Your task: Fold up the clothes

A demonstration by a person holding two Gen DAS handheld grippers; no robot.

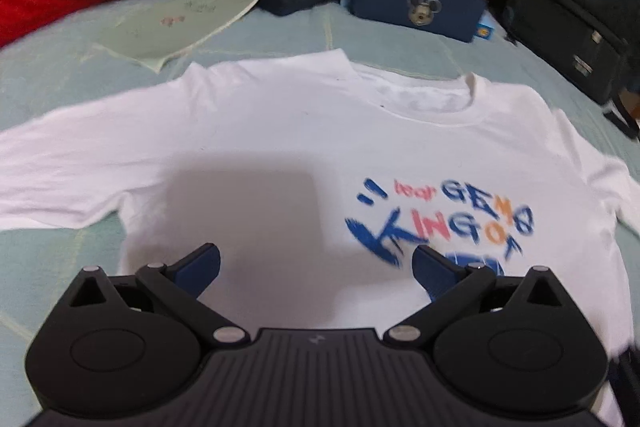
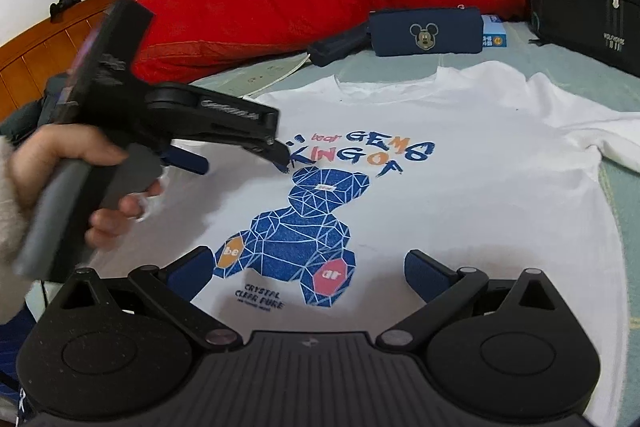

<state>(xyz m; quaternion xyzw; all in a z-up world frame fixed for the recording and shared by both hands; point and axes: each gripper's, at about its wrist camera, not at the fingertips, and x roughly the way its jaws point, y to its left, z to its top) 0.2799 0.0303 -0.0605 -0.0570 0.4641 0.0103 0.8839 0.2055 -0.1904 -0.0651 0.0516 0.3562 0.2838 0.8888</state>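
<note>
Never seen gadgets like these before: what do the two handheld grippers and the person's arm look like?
Both the left gripper and right gripper have black ribbed bodies, round silver-pinned pivots and dark blue finger pads. The left has a grey handle; the hand shows a fuzzy cream sleeve.

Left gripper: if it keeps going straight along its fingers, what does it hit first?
Most likely the white T-shirt spread on the bed: the open left gripper points across its plain chest toward the collar. Nothing stands between; depth is uncertain.
</note>
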